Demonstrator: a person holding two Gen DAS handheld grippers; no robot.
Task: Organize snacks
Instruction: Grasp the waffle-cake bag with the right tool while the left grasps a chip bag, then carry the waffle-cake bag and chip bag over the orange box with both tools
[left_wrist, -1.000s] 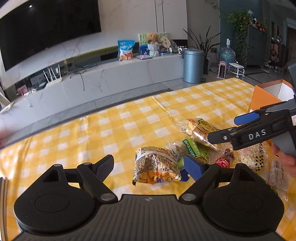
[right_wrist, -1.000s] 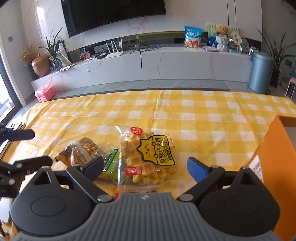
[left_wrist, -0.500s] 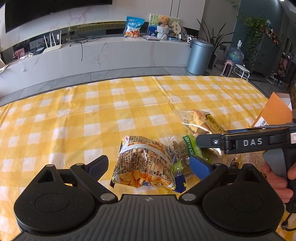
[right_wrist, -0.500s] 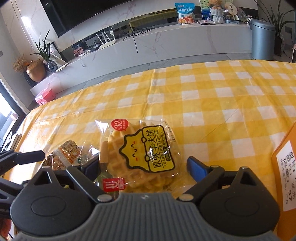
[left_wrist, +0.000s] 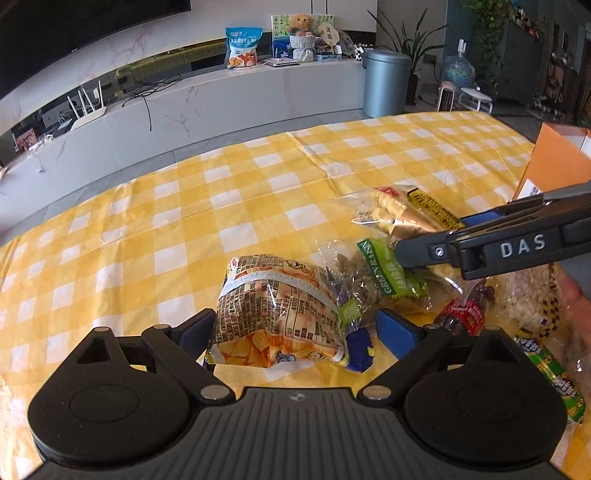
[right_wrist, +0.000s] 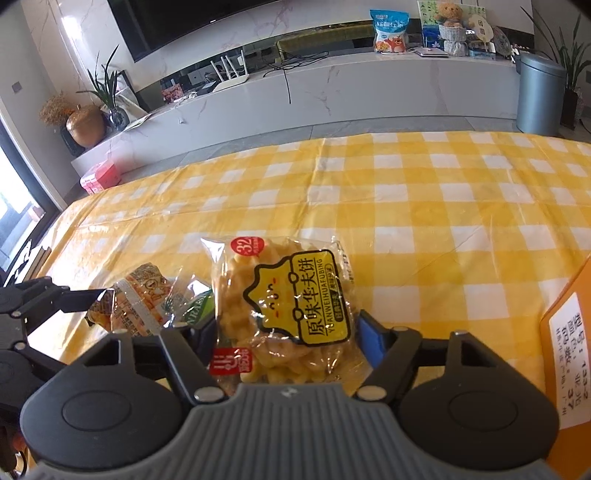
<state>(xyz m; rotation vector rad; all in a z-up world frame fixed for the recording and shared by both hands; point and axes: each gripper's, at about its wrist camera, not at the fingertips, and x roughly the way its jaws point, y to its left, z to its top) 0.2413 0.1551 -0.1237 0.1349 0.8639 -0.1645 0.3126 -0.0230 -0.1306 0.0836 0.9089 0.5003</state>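
The waffle packet (right_wrist: 284, 310) lies between your right gripper (right_wrist: 286, 334)'s fingers, whose jaws are closing on it; whether the pads already press the wrapper you cannot tell. The chip bag (left_wrist: 280, 314) sits between your left gripper (left_wrist: 295, 330)'s fingers, jaws spread wide with the pads beside the bag, not squeezing it. Just right of the chip bag lies a green raisin packet (left_wrist: 384, 273), partly under the right gripper's finger. All rest on the yellow checked tablecloth (right_wrist: 406, 192). An orange box (right_wrist: 569, 350) stands at your right gripper's right.
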